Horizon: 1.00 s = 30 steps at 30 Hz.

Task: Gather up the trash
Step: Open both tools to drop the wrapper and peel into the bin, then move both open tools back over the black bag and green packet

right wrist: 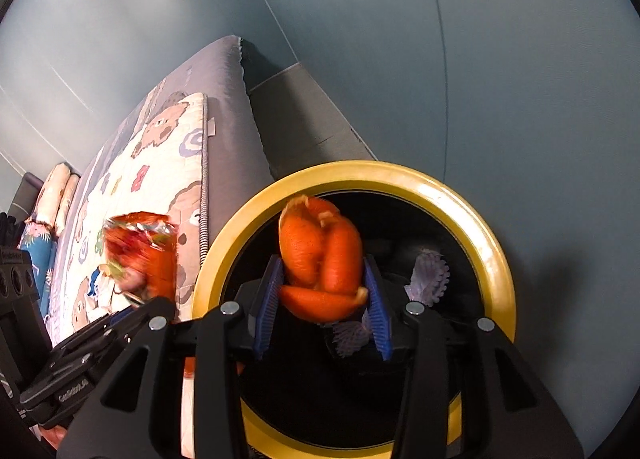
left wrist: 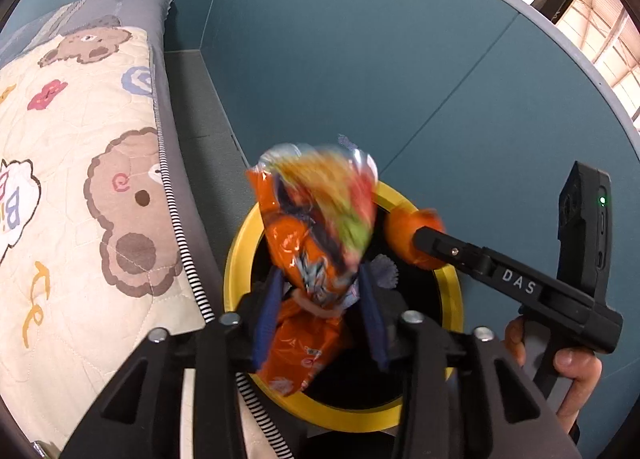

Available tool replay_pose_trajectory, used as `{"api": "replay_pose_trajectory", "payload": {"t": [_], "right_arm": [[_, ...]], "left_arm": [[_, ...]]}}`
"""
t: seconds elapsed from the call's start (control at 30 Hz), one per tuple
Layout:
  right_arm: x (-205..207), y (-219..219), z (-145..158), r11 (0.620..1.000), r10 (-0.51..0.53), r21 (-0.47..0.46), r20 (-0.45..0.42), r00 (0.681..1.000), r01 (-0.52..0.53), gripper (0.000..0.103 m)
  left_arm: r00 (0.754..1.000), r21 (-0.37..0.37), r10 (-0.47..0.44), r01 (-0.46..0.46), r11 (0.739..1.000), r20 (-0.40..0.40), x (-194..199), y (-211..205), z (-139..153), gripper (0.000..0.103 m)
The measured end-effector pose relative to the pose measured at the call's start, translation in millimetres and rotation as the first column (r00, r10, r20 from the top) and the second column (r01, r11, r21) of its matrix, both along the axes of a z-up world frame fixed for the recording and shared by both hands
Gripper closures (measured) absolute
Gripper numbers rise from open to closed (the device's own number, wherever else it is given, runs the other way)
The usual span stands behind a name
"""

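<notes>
My left gripper (left wrist: 320, 287) is shut on an orange snack wrapper (left wrist: 316, 227) and holds it over the left part of a yellow-rimmed black bin (left wrist: 236, 259). My right gripper (right wrist: 324, 295) is shut on an orange peel (right wrist: 320, 255) above the bin's opening (right wrist: 496, 259). The peel and right gripper show in the left wrist view (left wrist: 412, 239) over the bin's right rim. The wrapper shows blurred in the right wrist view (right wrist: 144, 251), left of the bin. Purple paper cups (right wrist: 428, 275) lie inside the bin.
A bed with a bear-print quilt (left wrist: 80, 179) lies left of the bin. Teal partition walls (left wrist: 360, 59) stand behind it. A grey floor strip (left wrist: 196, 107) runs between bed and wall. Pillows (right wrist: 60, 187) lie at the bed's far end.
</notes>
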State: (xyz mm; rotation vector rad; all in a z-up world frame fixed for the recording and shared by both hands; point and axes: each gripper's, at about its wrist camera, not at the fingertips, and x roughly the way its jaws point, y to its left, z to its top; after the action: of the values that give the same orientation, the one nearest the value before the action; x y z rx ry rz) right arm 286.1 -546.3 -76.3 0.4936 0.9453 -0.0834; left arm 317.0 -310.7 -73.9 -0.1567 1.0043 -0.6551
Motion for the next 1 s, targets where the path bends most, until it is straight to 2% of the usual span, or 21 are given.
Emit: {"api": "replay_pose_trajectory", "payload": {"t": [0.13, 0.3, 0.4, 0.67, 1.0], "right_arm": [[-3.5, -4.1, 3.6, 1.000, -0.026, -0.006, 0.007, 1.000, 0.026, 0.056], [-8.7, -3.7, 7.0, 0.999, -0.036, -0.011, 0.011, 0.999, 0.036, 0.050], [-13.3, -0.7, 6.5, 1.000, -0.030, -0.004, 0.011, 0.999, 0.030, 0.044], [-17.2, 27.3, 5.3, 1.000, 0.013, 0.010, 0.005, 1.000, -0.013, 0.038], [-17.3, 75.7, 25.1, 0.994, 0.105, -0.003, 0.028, 0.994, -0.105, 0.035]], "left_arm": [[1.000, -0.002, 0.011, -0.011, 1.000, 0.003, -1.4, 5.0, 1.9, 0.050], [0.999, 0.011, 0.037, -0.037, 0.999, 0.016, -3.8, 18.0, 5.6, 0.028], [0.998, 0.019, 0.054, -0.054, 0.998, 0.017, -1.8, 30.4, 7.1, 0.021], [0.993, 0.051, 0.113, -0.115, 0.992, 0.034, -2.0, 77.4, 8.5, 0.016], [0.979, 0.075, 0.199, -0.202, 0.976, 0.052, -7.7, 150.1, 10.1, 0.014]]}}
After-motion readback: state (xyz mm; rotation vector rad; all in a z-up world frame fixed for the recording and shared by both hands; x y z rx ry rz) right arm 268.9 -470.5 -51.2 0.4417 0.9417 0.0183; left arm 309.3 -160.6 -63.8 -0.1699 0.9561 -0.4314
